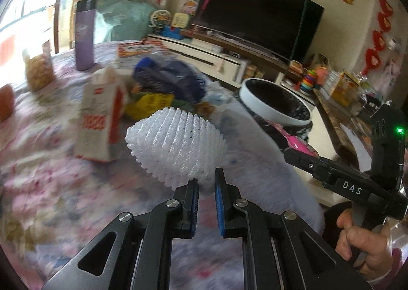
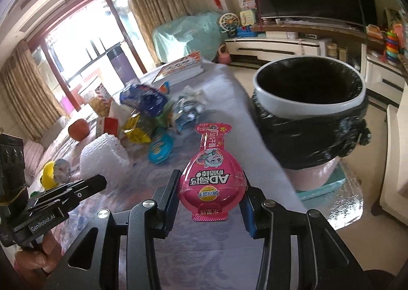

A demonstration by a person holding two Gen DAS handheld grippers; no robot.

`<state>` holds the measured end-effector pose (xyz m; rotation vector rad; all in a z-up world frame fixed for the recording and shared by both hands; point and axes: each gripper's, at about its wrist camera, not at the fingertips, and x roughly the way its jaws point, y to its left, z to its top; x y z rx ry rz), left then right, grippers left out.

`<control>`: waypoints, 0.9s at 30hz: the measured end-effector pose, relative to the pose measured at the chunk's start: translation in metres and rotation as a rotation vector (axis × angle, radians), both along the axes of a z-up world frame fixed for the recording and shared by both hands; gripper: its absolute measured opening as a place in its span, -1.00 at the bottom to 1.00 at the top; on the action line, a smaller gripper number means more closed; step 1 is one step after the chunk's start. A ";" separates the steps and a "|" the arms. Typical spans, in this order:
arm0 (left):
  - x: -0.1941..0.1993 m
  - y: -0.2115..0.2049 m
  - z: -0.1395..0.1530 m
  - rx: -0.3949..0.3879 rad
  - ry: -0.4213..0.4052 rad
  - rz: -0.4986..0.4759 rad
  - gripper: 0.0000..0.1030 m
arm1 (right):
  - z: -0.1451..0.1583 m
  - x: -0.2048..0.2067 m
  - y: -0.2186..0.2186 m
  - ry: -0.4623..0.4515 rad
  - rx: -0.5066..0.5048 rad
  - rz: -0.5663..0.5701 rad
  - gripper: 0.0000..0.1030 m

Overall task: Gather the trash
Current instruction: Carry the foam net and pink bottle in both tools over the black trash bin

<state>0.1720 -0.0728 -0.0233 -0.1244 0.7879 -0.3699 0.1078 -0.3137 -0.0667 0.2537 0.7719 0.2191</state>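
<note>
My left gripper point(image 1: 206, 182) is shut on a white foam fruit net point(image 1: 176, 147) and holds it above the flowered tablecloth point(image 1: 38, 188). The net also shows in the right wrist view point(image 2: 103, 154). My right gripper point(image 2: 211, 188) is shut on a pink drink pouch point(image 2: 213, 177), held above the table edge, left of the trash bin point(image 2: 309, 101). The bin is white-rimmed with a black liner and stands off the table's right side; it also shows in the left wrist view point(image 1: 278, 101), with the pouch point(image 1: 298, 143) before it.
A heap of wrappers point(image 2: 150, 111), a blue lid point(image 2: 160, 150), a white-and-red carton point(image 1: 102, 116), a purple flask point(image 1: 84, 34), a stack of books point(image 2: 182, 66) and an orange fruit point(image 2: 78, 129) lie on the table. A TV point(image 1: 257, 22) and cabinet stand behind.
</note>
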 end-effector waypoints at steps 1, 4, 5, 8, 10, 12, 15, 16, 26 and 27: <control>0.005 -0.004 0.001 0.001 0.000 -0.011 -0.80 | 0.001 0.001 -0.003 -0.003 -0.002 -0.007 -0.17; 0.021 -0.015 0.000 0.008 0.000 -0.038 -0.80 | 0.005 0.003 -0.015 -0.008 -0.003 -0.025 -0.17; 0.026 -0.018 -0.001 0.009 0.000 -0.047 -0.80 | 0.006 0.004 -0.020 -0.011 -0.003 -0.033 -0.17; 0.042 -0.029 -0.001 0.011 0.002 -0.076 -0.80 | 0.010 0.006 -0.032 -0.015 -0.003 -0.053 -0.17; 0.051 -0.034 -0.002 0.013 0.001 -0.088 -0.80 | 0.012 0.008 -0.039 -0.018 -0.005 -0.066 -0.17; 0.060 -0.039 -0.001 0.014 0.001 -0.105 -0.80 | 0.014 0.010 -0.046 -0.020 -0.007 -0.078 -0.17; 0.073 -0.049 -0.002 0.017 -0.001 -0.124 -0.80 | 0.018 0.015 -0.058 -0.024 -0.007 -0.093 -0.17; 0.074 -0.053 0.000 0.017 -0.004 -0.129 -0.80 | 0.019 0.017 -0.062 -0.026 -0.008 -0.098 -0.17; 0.116 -0.085 0.003 0.018 -0.016 -0.180 -0.80 | 0.028 0.045 -0.096 -0.027 -0.014 -0.136 -0.17; 0.121 -0.087 0.003 0.017 -0.016 -0.185 -0.80 | 0.029 0.049 -0.100 -0.025 -0.015 -0.140 -0.17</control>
